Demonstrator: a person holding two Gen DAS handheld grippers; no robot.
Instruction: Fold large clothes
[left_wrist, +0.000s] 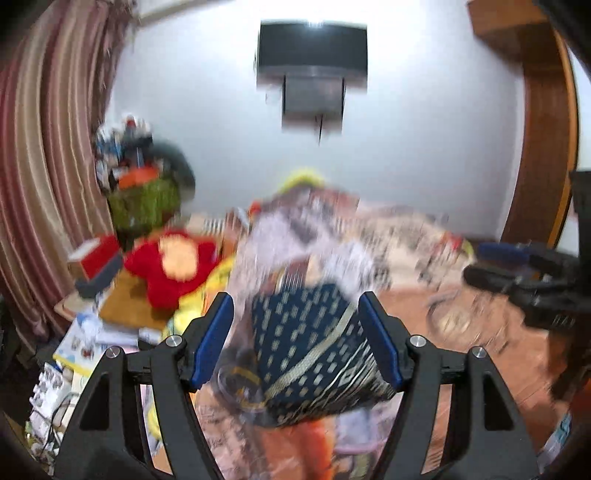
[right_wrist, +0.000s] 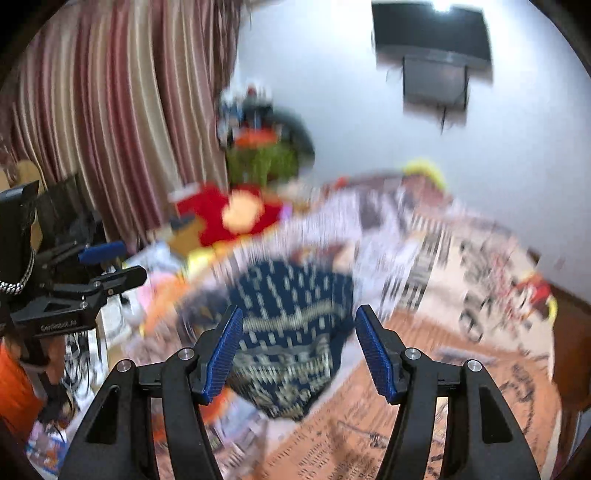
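Note:
A folded navy garment (left_wrist: 306, 350) with a pale woven pattern lies on the bed, blurred by motion. In the left wrist view it sits between the fingers of my left gripper (left_wrist: 295, 306). It grazes the right pad's edge, and a clear gap shows at the left pad. In the right wrist view the same garment (right_wrist: 288, 354) lies between the fingers of my right gripper (right_wrist: 300, 314), with gaps on both sides. Both grippers are open. Each shows in the other's view: the right gripper (left_wrist: 491, 262) at right, the left gripper (right_wrist: 122, 262) at left.
A heap of printed clothes (left_wrist: 306, 229) lies behind the garment on the patterned bedsheet (right_wrist: 369, 424). A red plush toy (left_wrist: 170, 266), books (left_wrist: 92, 339) and a green basket (left_wrist: 144, 203) crowd the left by the striped curtain (left_wrist: 44, 147). A television (left_wrist: 312, 48) hangs on the wall.

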